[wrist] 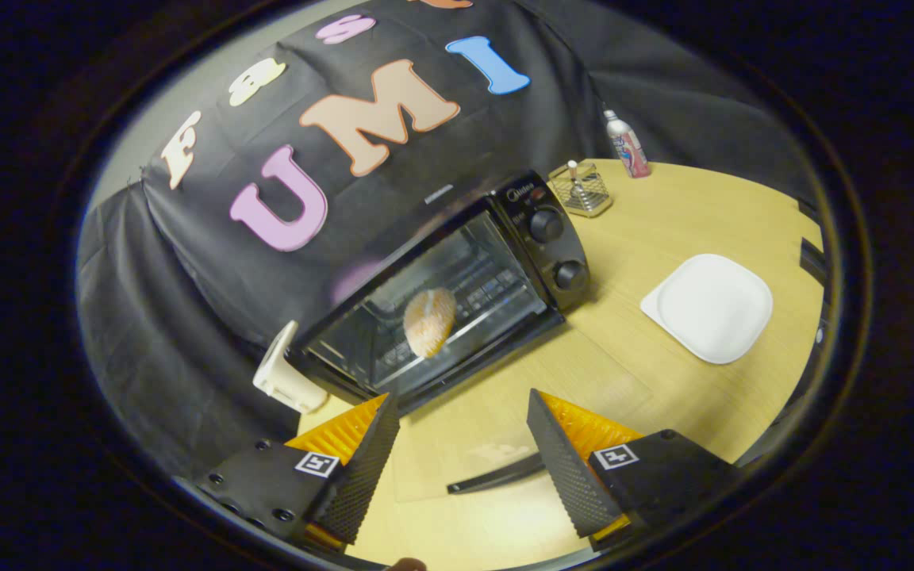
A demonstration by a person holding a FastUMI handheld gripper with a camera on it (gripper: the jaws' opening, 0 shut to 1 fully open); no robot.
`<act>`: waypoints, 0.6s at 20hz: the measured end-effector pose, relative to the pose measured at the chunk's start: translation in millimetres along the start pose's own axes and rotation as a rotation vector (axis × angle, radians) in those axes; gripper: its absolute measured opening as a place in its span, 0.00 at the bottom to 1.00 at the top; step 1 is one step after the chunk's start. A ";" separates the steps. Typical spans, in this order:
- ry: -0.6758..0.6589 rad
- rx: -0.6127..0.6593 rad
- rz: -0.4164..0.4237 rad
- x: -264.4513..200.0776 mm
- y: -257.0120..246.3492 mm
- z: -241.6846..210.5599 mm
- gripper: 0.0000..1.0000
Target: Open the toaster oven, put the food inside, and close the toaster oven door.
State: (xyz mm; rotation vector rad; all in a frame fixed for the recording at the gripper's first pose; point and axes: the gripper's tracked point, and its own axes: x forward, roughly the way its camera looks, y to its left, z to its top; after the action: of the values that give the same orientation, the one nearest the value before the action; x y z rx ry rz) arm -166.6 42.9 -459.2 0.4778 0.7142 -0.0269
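Note:
The black toaster oven (540,238) stands on the wooden table (711,214) with its glass door (505,412) folded down flat toward me. The door's dark handle (497,474) lies between my fingers. A round, golden-brown piece of food (429,321) sits on the rack inside the oven, beyond the fingertips. My gripper (463,400) is open just above the lowered door and holds nothing.
An empty white square plate (707,305) lies on the table to the right of the oven. Behind it are a small wire basket (581,189) and a bottle (627,144). A cream-coloured object (286,373) stands at the oven's left corner.

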 end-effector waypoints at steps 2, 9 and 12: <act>0.048 -0.057 -0.053 -4.1 -16.4 -18.5 1.00; 0.239 -0.292 -0.167 3.6 -58.8 -82.6 1.00; 0.275 -0.371 -0.178 9.3 -64.9 -93.4 1.00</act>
State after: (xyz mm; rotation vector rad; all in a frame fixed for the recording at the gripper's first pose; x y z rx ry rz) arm -229.7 26.4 -552.9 0.0606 1.0065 0.0049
